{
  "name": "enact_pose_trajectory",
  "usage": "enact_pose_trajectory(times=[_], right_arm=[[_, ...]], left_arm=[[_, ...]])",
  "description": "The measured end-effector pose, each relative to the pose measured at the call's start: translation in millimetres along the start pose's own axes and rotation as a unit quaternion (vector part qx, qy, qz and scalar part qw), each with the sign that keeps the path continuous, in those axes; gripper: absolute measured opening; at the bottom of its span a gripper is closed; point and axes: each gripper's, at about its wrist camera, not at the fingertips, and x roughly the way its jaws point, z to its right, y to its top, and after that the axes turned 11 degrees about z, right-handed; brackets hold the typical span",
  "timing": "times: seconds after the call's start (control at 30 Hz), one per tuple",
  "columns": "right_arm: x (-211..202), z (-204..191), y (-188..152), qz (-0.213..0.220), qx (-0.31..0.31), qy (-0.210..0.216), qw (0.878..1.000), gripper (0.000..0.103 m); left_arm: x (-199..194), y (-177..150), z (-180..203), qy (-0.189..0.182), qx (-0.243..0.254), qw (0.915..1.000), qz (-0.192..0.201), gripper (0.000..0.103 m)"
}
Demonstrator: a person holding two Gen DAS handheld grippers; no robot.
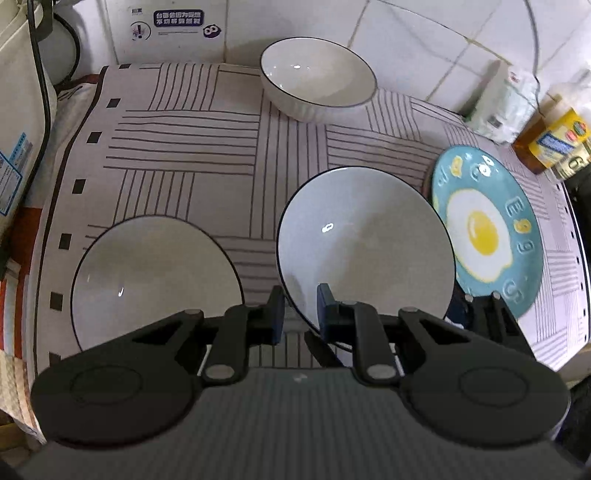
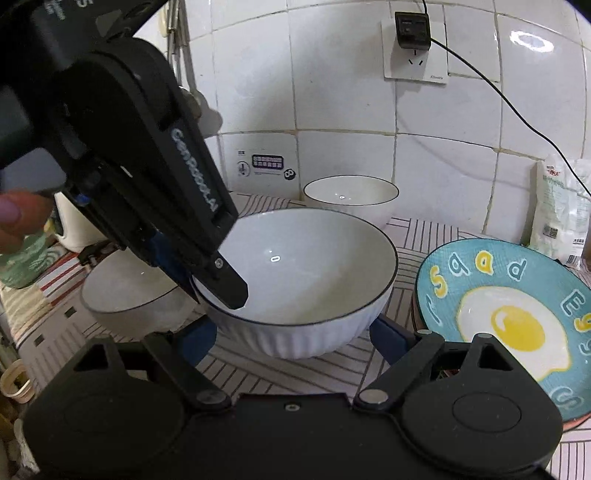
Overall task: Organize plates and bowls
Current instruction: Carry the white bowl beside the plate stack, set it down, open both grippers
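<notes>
Three white bowls and one blue plate sit on the table (image 1: 184,155), which is covered by a striped cloth and backed by a tiled wall (image 2: 332,92). Largest of the dishes is the blue plate (image 1: 491,229), printed with a fried egg, lying at about three o'clock on the cloth as the left camera sees it. Just beside it, toward the centre, is the middle bowl (image 1: 365,243), white with a dark rim. The left claw (image 1: 300,308) is pressed together on that bowl's near rim, one finger inside and one outside, and the bowl looks tilted in its grip. The right claw (image 2: 291,339) is spread wide, its blue fingers flanking the bowl's ribbed base at either side without clearly touching it. At nine o'clock from the pinched bowl stands the left bowl (image 1: 155,280), apart from it. At twelve o'clock, against the wall, stands the far bowl (image 1: 317,77). At two o'clock near the wall are a white packet (image 1: 502,103) and a yellow-labelled bottle (image 1: 554,136). Smallest, a black plug (image 2: 412,31) sits in a wall socket.
</notes>
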Motion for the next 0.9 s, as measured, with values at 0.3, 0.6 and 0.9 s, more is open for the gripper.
enact_pose_trajectory(times=[0.3, 0.6, 0.9], right_arm=[[26.5, -0.6, 3.2, -0.056, 0.003, -0.016, 0.998, 0.093], [16.9, 4.3, 31.5, -0.138, 0.029, -0.002, 0.99, 0.093], [-21.9, 28.3, 68.5, -0.131, 0.038, -0.01, 0.991, 0.093]], left_arm=[[25.9, 3.0, 1.9, 0.024, 0.023, 0.9992, -0.022, 0.017], [5.4, 0.7, 21.3, 0.055, 0.077, 0.9952, -0.025, 0.021], [-35.8, 1.4, 22.1, 0.04, 0.042, 0.998, -0.027, 0.026]])
